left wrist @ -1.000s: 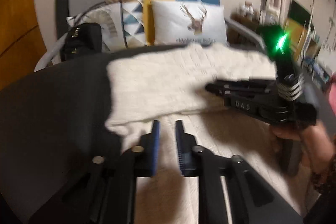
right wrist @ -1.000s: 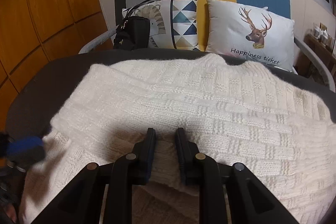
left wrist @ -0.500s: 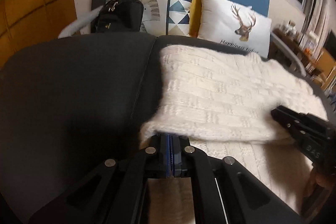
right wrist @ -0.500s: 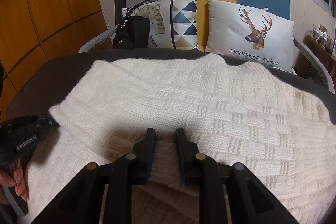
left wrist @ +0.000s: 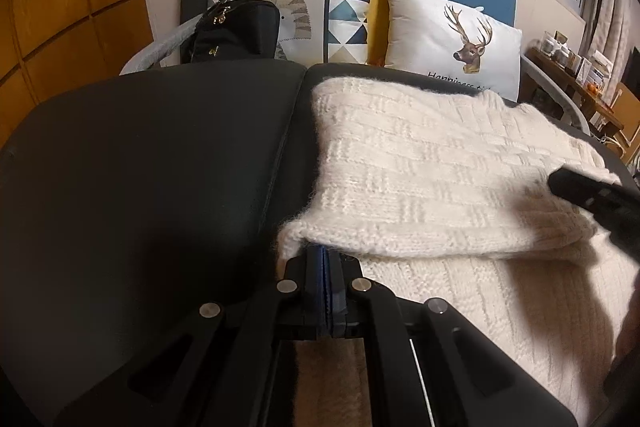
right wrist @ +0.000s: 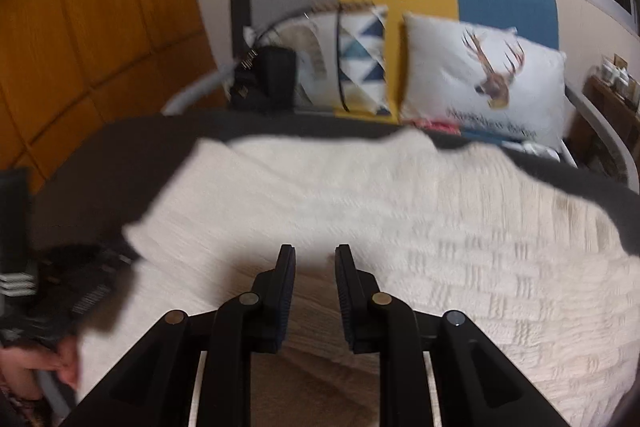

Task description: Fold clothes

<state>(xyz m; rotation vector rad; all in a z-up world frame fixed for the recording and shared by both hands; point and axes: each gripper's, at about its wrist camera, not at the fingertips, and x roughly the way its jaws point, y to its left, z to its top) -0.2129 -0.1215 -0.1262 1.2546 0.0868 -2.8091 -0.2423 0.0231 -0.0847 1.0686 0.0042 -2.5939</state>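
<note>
The left claw [left wrist: 325, 263] is matte black, built of angled linkage bars pinned with round silver rivets, and its two finger pads are ribbed blue. The right claw [right wrist: 315, 267] has the same black frame, silver rivets and dark blue ribbed pads; thin pale rods run along the inner bars. From the right wrist view the left tool shows white stripes on its black body, and the hand [right wrist: 60, 363] on its grey handle wears a dark patterned sleeve.
</note>
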